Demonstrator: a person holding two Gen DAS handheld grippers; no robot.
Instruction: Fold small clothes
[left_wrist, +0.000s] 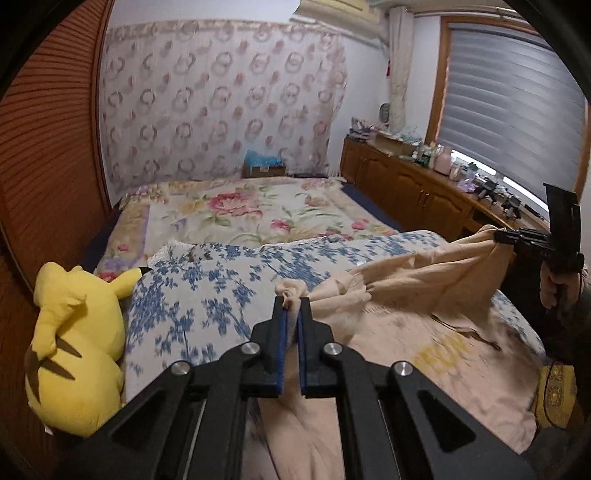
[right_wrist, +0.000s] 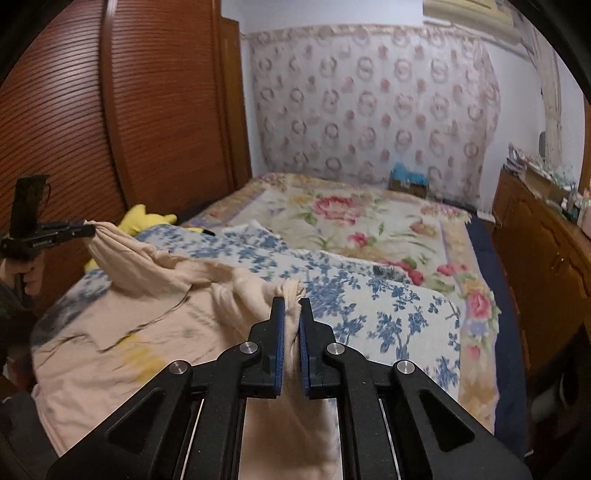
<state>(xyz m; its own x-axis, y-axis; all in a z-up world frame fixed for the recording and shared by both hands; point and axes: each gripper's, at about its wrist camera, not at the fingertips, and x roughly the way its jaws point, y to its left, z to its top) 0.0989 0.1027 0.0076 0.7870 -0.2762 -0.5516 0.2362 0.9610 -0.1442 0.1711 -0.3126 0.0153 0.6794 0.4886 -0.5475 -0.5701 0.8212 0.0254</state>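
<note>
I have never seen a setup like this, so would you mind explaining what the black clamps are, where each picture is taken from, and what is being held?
There is no robot here: a person holds a two-finger clamp tool in each hand, and each tool carries a wide-angle camera looking along its fingers. One picture is from the left tool, the other from the right, so each also catches the other tool at the side.

The left gripper is shut on a bunched corner of a beige garment. The right gripper is shut on another corner, so the cloth is lifted and stretched between them while its lower part drapes down on the bed.

Underneath lies a blue floral quilt, with a pink rose blanket beyond. A yellow plush toy sits by the wooden wardrobe.
</note>
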